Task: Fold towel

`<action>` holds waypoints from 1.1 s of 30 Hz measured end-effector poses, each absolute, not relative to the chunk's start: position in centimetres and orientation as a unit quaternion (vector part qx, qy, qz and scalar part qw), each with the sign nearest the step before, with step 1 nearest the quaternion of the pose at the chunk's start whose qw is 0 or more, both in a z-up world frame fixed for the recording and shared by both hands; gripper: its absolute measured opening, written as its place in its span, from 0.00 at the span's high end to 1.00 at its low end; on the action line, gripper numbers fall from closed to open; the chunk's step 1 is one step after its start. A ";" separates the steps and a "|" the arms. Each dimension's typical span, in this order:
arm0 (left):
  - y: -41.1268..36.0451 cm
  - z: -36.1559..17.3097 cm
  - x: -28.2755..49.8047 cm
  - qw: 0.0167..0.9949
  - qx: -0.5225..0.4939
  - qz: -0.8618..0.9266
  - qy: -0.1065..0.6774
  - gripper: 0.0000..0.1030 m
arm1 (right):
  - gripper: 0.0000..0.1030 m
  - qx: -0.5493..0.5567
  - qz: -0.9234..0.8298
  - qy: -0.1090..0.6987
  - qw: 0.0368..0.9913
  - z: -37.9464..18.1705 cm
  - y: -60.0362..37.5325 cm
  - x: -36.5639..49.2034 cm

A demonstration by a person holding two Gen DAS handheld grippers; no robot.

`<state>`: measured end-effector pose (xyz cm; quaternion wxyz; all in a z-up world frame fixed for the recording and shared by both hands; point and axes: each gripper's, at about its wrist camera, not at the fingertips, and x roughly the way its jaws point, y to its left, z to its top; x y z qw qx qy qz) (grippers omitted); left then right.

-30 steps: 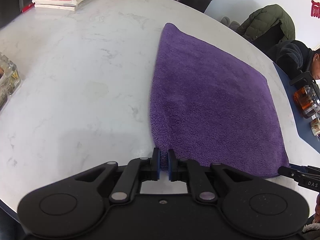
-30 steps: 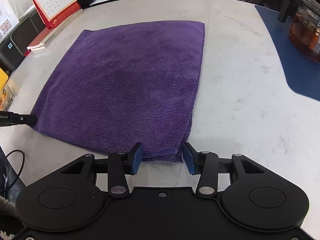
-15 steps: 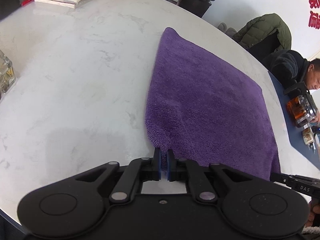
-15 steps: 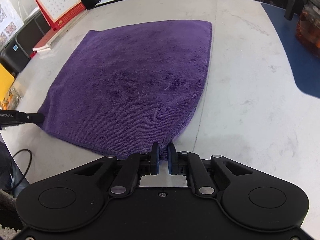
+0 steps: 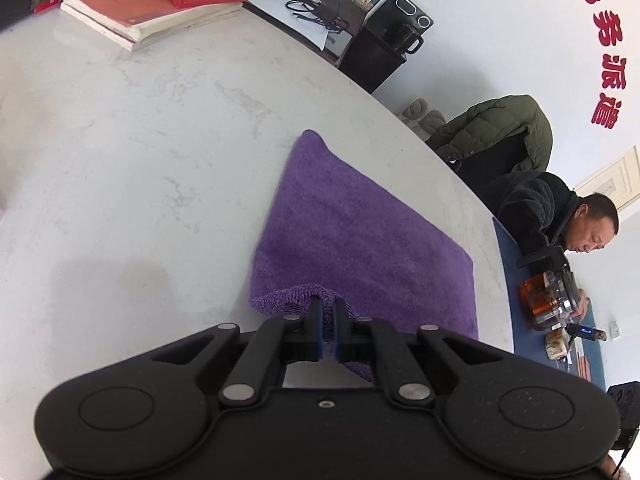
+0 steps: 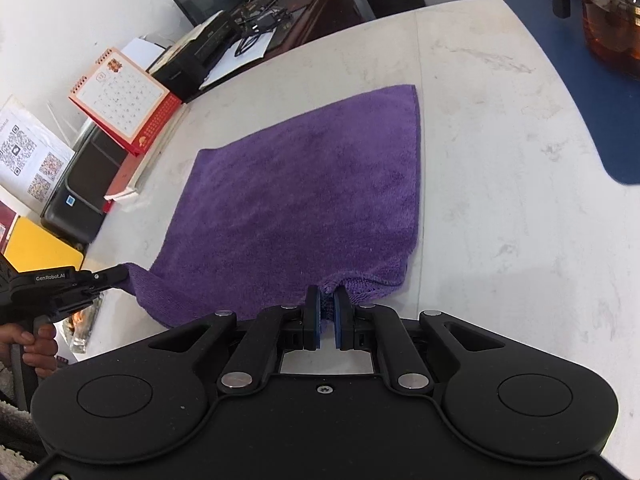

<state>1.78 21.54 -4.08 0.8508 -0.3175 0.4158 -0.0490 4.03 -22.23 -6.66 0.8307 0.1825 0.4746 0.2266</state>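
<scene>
A purple towel (image 6: 304, 196) lies on the white marble table (image 6: 500, 160); it also shows in the left wrist view (image 5: 352, 240). My left gripper (image 5: 327, 312) is shut on the towel's near left corner, lifted off the table. My right gripper (image 6: 327, 304) is shut on the near right corner, also lifted. The near edge hangs between the two grippers. The left gripper also shows in the right wrist view (image 6: 116, 276), at the far left. The far edge of the towel rests flat on the table.
A red desk calendar (image 6: 124, 108) and a stack of books (image 5: 136, 12) stand at the table's far left. A blue mat (image 6: 580, 80) with a glass teapot (image 6: 612, 16) lies on the right. A seated man (image 5: 568, 224) is at the table's far side.
My right gripper has shut on the near right corner. Both grippers have lifted their corners and carried them forward over the towel.
</scene>
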 end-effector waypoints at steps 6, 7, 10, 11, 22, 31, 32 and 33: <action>21.6 -2.7 5.5 0.861 -0.309 -0.060 0.399 0.96 | 0.94 0.172 0.238 0.452 0.843 -5.3 -22.2 7.3; 21.7 -2.3 6.3 0.863 -0.307 -0.063 0.396 0.96 | 0.94 0.173 0.239 0.446 0.845 -5.1 -22.3 8.1; 21.9 -1.6 8.9 0.869 -0.300 -0.070 0.388 0.96 | 0.94 0.173 0.241 0.437 0.849 -4.6 -22.5 10.3; 21.9 -1.4 9.7 0.870 -0.297 -0.071 0.386 0.96 | 0.94 0.175 0.242 0.433 0.850 -4.4 -22.6 11.1; 22.1 -3.2 17.3 0.868 -0.269 -0.076 0.411 0.96 | 0.94 0.166 0.246 0.420 0.858 -4.8 -23.0 19.2; 23.2 -6.8 20.0 0.843 -0.279 -0.043 0.458 0.93 | 0.93 0.175 0.233 0.456 0.841 -8.4 -22.5 23.1; 23.5 -6.8 20.1 0.843 -0.281 -0.037 0.458 0.93 | 0.92 0.176 0.230 0.458 0.840 -8.7 -22.5 23.3; 23.8 -6.7 20.1 0.844 -0.281 -0.032 0.457 0.93 | 0.92 0.180 0.227 0.459 0.840 -9.0 -22.5 23.5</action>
